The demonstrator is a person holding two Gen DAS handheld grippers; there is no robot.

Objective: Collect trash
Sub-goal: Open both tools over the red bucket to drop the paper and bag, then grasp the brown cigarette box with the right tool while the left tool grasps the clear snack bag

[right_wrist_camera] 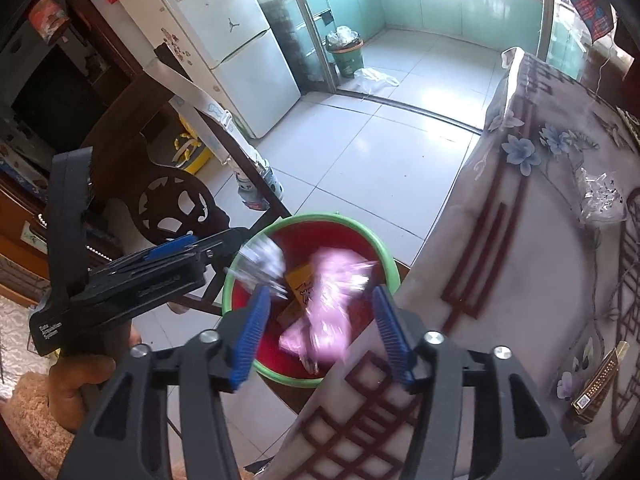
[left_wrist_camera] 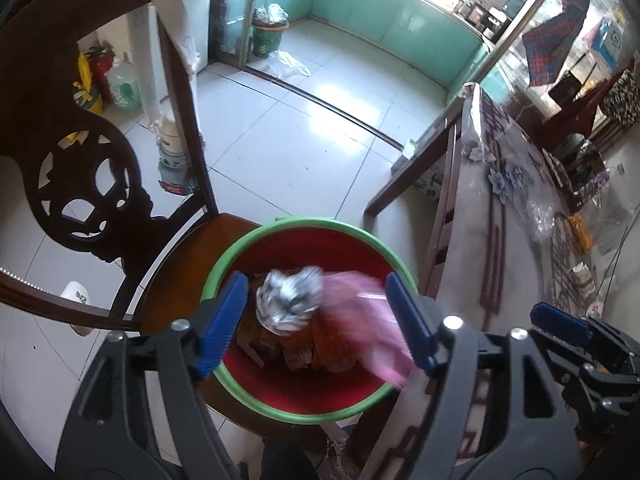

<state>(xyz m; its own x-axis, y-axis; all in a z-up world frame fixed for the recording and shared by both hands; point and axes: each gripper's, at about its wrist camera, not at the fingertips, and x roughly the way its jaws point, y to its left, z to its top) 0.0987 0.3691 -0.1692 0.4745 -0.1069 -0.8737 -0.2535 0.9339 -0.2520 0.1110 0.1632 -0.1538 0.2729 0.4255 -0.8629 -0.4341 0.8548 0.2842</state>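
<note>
Nearest in the left wrist view, the left claw [left_wrist_camera: 316,320] stands wide open with nothing pressed between its blue pads; a crumpled silver-and-white wrapper [left_wrist_camera: 290,298] shows blurred in the gap, apparently loose and dropping. The right claw [right_wrist_camera: 320,328] is also parted, about half way, and a pink plastic bag [right_wrist_camera: 326,304] is smeared with motion between and just beyond its pads, touching neither that I can see. Neither claw has hold of anything.

Directly below both claws sits the bin [left_wrist_camera: 280,236], red inside with a green rim, standing on the seat of a dark carved wooden chair [left_wrist_camera: 80,184]. Orange packaging [left_wrist_camera: 304,344] already lies on its bottom. The wrapper and the bag lie inside the rim's outline, so they look set to land in the bin, the wrapper towards its left half and the bag towards its right.

The relation that counts next: the remaining litter lies to the right, on the bench [right_wrist_camera: 520,208] under its flowered cloth, just beside the bin. A clear crinkled plastic wrapper [right_wrist_camera: 600,196] rests well up the bench, and a small gold-coloured box [right_wrist_camera: 600,384] lies nearer the right edge. The right claw is the nearer one to both; the left would have to cross over the bin.

Farther off, tiled floor leads to a second green bin [right_wrist_camera: 346,58] by the kitchen doorway.
</note>
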